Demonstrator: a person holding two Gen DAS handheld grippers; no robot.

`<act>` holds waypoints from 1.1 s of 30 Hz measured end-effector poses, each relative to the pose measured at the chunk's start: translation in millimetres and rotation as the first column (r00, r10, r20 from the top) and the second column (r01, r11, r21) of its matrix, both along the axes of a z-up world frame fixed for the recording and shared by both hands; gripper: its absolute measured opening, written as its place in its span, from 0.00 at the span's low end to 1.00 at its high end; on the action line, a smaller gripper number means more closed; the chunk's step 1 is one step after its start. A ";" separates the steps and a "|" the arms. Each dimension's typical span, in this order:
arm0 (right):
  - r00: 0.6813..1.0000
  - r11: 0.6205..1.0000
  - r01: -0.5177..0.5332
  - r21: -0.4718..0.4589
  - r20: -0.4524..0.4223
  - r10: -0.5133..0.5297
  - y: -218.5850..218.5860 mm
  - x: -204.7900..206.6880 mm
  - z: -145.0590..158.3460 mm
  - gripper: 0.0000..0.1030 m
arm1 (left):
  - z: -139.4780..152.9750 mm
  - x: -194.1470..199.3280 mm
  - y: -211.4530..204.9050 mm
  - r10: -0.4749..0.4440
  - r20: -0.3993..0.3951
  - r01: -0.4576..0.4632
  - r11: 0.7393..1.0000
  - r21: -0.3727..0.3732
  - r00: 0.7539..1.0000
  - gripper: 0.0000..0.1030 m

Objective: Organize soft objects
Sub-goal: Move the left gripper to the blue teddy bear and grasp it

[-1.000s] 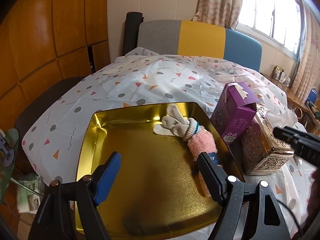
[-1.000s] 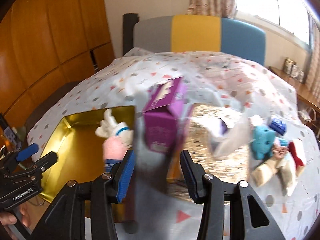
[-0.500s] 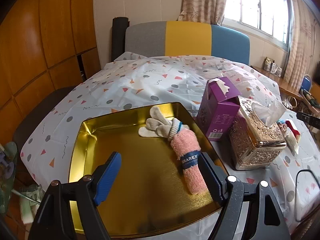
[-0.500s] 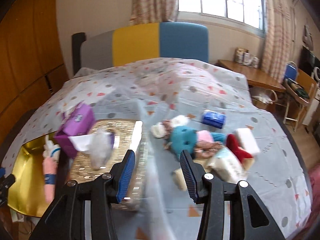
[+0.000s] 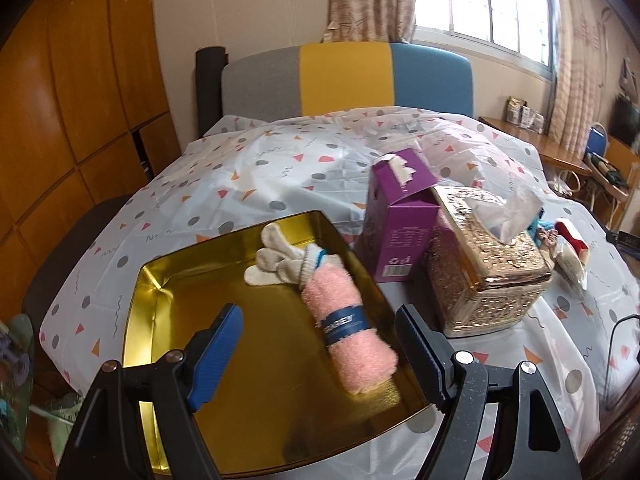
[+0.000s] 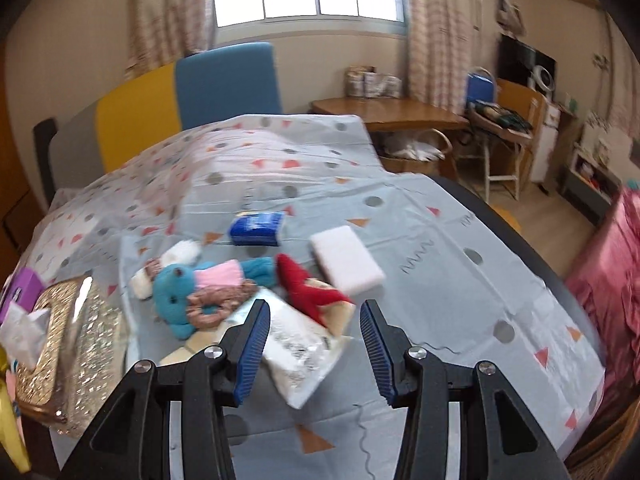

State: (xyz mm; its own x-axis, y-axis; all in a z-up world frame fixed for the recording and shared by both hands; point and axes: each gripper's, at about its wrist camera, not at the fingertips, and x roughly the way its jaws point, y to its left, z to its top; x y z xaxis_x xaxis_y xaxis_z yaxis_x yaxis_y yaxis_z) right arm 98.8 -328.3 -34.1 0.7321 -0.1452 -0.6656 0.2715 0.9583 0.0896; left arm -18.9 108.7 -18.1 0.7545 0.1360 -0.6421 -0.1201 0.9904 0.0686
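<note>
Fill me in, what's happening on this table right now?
A person with a gripper in each hand is sorting soft items into a gold tray. A rolled pink towel and white gloves already lie in it. The left gripper hovers open over the tray, holding nothing. The right gripper is open and empty above a pile on the tablecloth: a teal plush toy, a red item, a white sponge, a blue pack and a white packet.
</note>
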 end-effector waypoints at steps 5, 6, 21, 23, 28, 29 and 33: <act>0.996 0.991 0.086 0.099 -0.047 -0.081 -22.8 -0.3 -9.0 0.46 | 5.7 5.5 -17.3 -0.045 0.009 0.045 0.999 0.002 0.999 0.77; 0.995 0.991 0.090 0.103 -0.049 -0.085 -23.8 -2.0 -9.2 0.46 | 7.7 6.9 -21.2 -0.057 0.013 0.057 0.998 0.003 0.998 0.77; 0.981 0.955 0.183 0.235 -0.108 -0.161 -51.1 -6.0 -20.0 0.46 | 40.9 43.8 -125.1 -0.365 0.034 0.366 0.930 -0.032 0.930 0.77; 0.981 0.951 0.184 0.247 -0.114 -0.160 -51.9 -5.7 -21.0 0.46 | 44.6 54.2 -144.7 -0.404 0.032 0.405 0.913 -0.051 0.914 0.77; 0.982 0.949 0.175 0.262 -0.115 -0.149 -51.3 -5.4 -20.5 0.46 | 46.6 90.2 -194.6 -0.475 -0.019 0.469 0.874 -0.125 0.880 0.75; 0.982 0.948 0.175 0.268 -0.116 -0.148 -51.9 -5.2 -20.8 0.46 | 46.2 99.8 -204.6 -0.486 -0.031 0.477 0.867 -0.142 0.874 0.75; 0.981 0.939 0.177 0.295 -0.126 -0.146 -54.6 -4.1 -23.2 0.46 | 41.7 137.8 -232.2 -0.481 -0.087 0.458 0.867 -0.197 0.872 0.73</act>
State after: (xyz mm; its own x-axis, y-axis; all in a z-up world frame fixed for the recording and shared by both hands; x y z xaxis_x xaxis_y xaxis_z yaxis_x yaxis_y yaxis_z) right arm 94.7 -383.0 -57.3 0.6426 -0.0356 -0.7653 0.4431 0.8322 0.3333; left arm 118.9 -123.5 23.6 0.6114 -0.3299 -0.7193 0.3608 0.9252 -0.1176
